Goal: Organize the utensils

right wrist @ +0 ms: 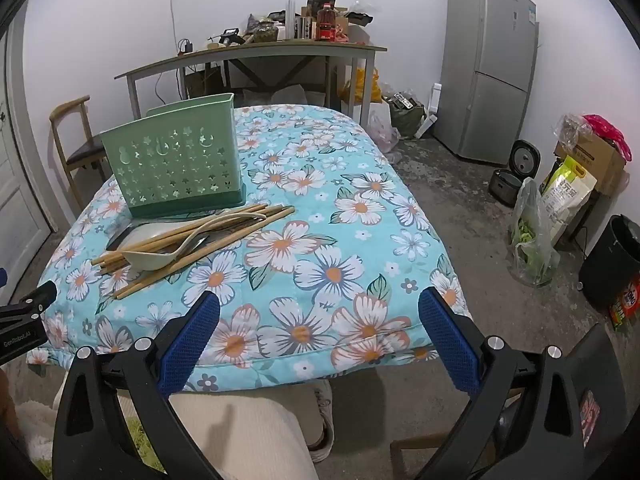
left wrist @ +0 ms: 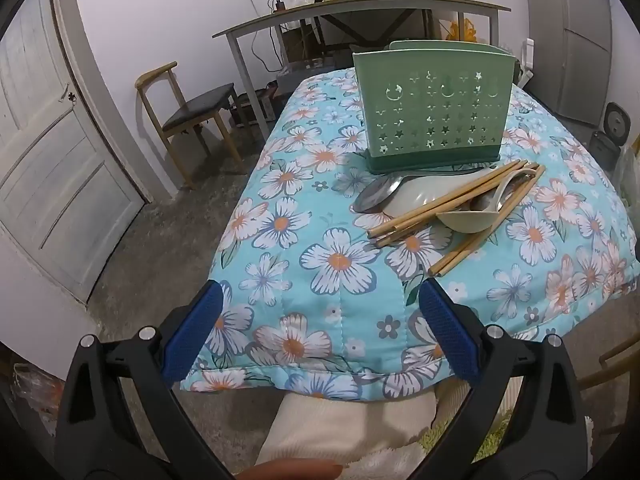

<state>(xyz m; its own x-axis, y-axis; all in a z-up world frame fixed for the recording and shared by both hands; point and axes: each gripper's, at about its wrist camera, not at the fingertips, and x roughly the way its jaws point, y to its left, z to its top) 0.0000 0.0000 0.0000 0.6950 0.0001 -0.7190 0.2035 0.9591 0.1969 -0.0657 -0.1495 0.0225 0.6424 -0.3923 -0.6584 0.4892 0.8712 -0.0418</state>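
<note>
A plain white-walled room with a rough grey floor, and in front of me a table (left wrist: 304, 312) under a blue quilted cover printed with big white flowers. Toward its far end stands the green utensil holder (left wrist: 432, 108), upright, its front pierced with little stars. Nothing is sticking up out of it that I can see.

Just near of the holder lies the pile I have to sort: bamboo chopsticks (left wrist: 444, 204), a cream plastic spoon (left wrist: 468, 218) resting on top of them, and a metal spoon (left wrist: 374, 194) partly tucked under the rest. The pile touches or nearly touches the holder's base.

My left gripper (left wrist: 320, 336) hangs over the near edge of the table, jaws spread wide with nothing between them. My right gripper (right wrist: 320, 336) does the same, wide and empty, further right along that edge.

What matters for the reach: the chopsticks run on a diagonal, near-left ends to far-right ends, so neither pair of jaws is square to them. From my left gripper the pile lies ahead and to the right; from my right gripper it lies ahead and well to the left. I judge the left the nearer, and its wrist would need turning to cross the sticks.
</note>
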